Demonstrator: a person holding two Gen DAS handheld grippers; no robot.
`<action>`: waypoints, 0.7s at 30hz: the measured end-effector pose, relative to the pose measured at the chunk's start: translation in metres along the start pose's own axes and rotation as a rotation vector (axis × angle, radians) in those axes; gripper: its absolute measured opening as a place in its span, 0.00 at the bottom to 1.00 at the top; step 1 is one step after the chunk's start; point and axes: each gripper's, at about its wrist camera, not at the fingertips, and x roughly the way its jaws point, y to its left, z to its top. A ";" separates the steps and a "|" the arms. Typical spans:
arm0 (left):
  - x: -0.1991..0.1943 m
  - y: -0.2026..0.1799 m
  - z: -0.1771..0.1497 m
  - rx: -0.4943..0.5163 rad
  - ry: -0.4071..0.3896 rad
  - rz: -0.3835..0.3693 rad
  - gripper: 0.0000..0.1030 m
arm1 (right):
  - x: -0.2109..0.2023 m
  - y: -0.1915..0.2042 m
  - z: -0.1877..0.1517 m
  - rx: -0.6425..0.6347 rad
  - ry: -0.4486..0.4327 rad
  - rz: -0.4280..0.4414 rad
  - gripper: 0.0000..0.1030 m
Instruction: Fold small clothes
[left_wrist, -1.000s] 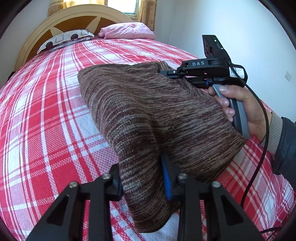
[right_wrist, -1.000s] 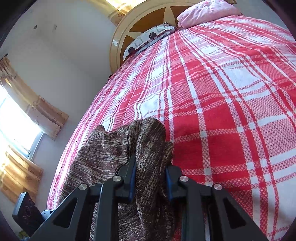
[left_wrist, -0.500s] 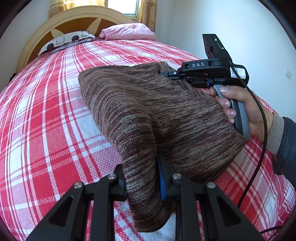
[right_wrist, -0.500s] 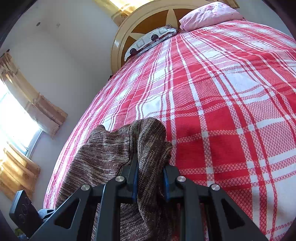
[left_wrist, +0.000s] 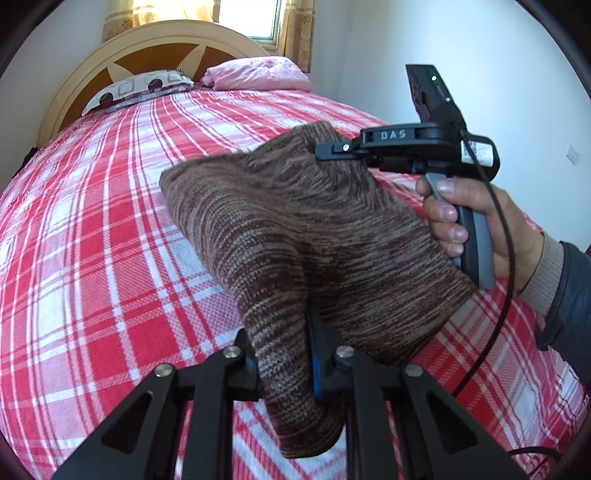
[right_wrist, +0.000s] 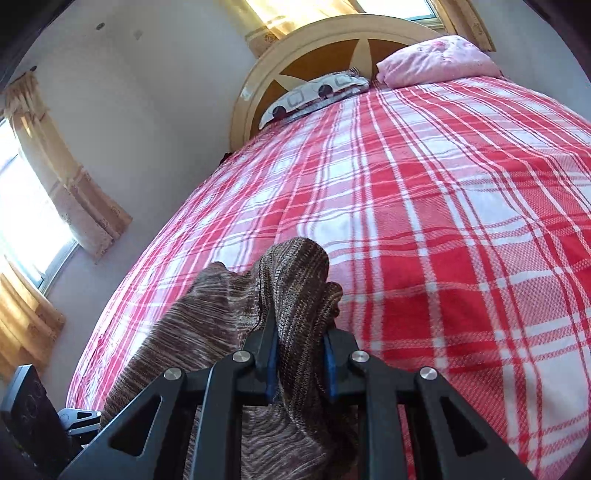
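Observation:
A brown striped knit garment (left_wrist: 314, 229) hangs folded between both grippers above the red plaid bedspread (left_wrist: 92, 258). My left gripper (left_wrist: 282, 347) has the near fold between its blue pads, and its jaws are closing on it. A person's hand (left_wrist: 461, 221) holds my right gripper (left_wrist: 332, 151), shut on the garment's far right corner. In the right wrist view that gripper (right_wrist: 301, 332) pinches a bunched edge of the garment (right_wrist: 207, 332). The left gripper (right_wrist: 77, 421) shows partly at the lower left there.
A patterned pillow (left_wrist: 136, 88) and a pink pillow (left_wrist: 258, 74) lie against the rounded headboard (left_wrist: 162, 40). Plaid bedspread (right_wrist: 443, 221) stretches wide beyond the garment. Curtained windows (right_wrist: 33, 206) stand on the left wall. A black cable (left_wrist: 506, 258) hangs from the right gripper.
The left jaws narrowed onto the near fold of the garment. Both grippers rose a little, lifting the garment's held edges off the bedspread.

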 end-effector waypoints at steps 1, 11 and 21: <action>-0.005 0.000 -0.002 0.002 -0.005 0.001 0.17 | 0.000 0.004 0.000 -0.001 0.002 0.002 0.19; -0.048 0.006 -0.027 -0.002 -0.011 0.066 0.17 | 0.007 0.054 -0.024 0.019 0.031 0.082 0.19; -0.099 0.026 -0.062 -0.078 -0.030 0.128 0.17 | 0.026 0.132 -0.044 -0.023 0.071 0.193 0.19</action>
